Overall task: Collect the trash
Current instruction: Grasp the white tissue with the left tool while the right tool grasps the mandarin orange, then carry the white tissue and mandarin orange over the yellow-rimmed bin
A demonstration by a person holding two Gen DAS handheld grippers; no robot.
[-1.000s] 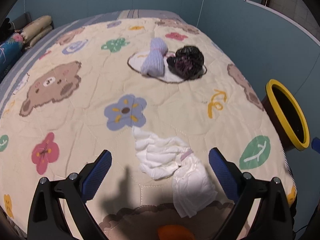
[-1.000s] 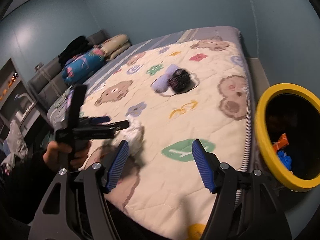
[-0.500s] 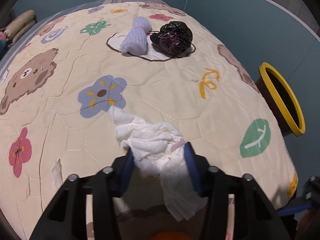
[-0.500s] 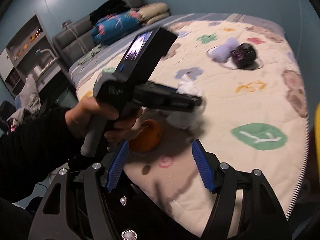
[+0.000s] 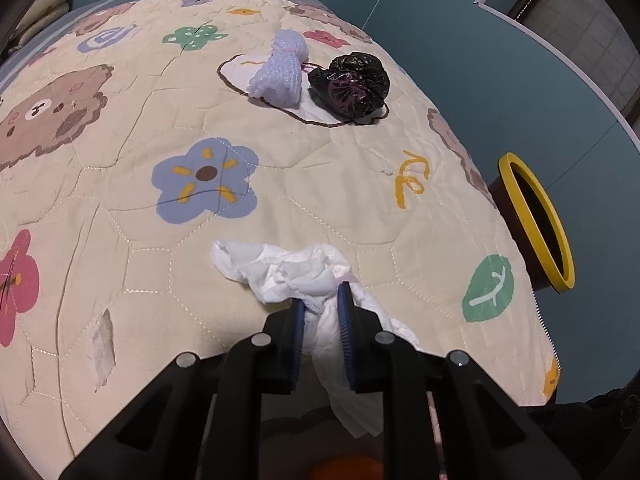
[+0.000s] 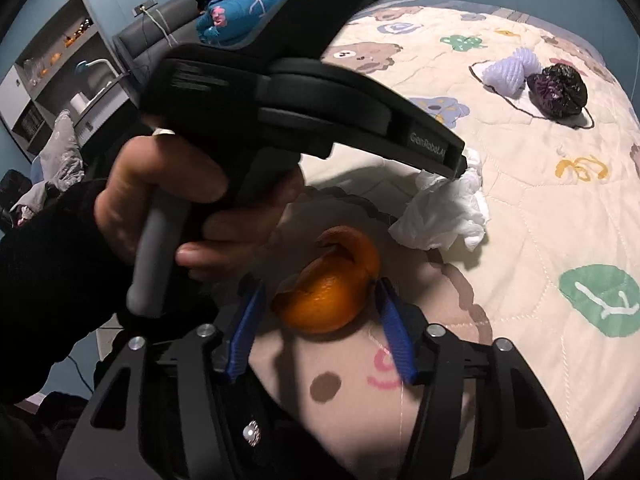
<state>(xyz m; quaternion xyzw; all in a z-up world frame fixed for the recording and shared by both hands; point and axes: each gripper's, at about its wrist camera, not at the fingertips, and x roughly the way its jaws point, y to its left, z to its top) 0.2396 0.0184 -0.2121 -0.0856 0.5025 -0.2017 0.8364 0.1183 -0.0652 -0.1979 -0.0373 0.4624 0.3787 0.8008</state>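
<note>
A crumpled white tissue [image 5: 296, 272] lies on the patterned quilt [image 5: 320, 168] near the bed's front edge. My left gripper [image 5: 321, 300] has its blue pads pressed on the tissue's near end, and its jaws are closing. A hand [image 6: 160, 196] holds that gripper, and the same tissue [image 6: 448, 212] hangs at its tip. An orange peel [image 6: 328, 300] sits just in front. My right gripper [image 6: 320, 286] straddles the peel with its jaws closing; the right pad touches it and the left pad stands apart.
Further back on the quilt lie a lilac foam net [image 5: 280, 72] and a crumpled black bag [image 5: 352, 84]. A bin with a yellow rim [image 5: 532, 220] stands on the floor beside the bed's right edge. Pillows [image 6: 240, 12] and shelves [image 6: 52, 80] are at the left.
My left jaws have gone from wide open to pinched on the tissue. The right gripper swung away from the bin to the bed's front edge, came down over the orange peel and narrowed.
</note>
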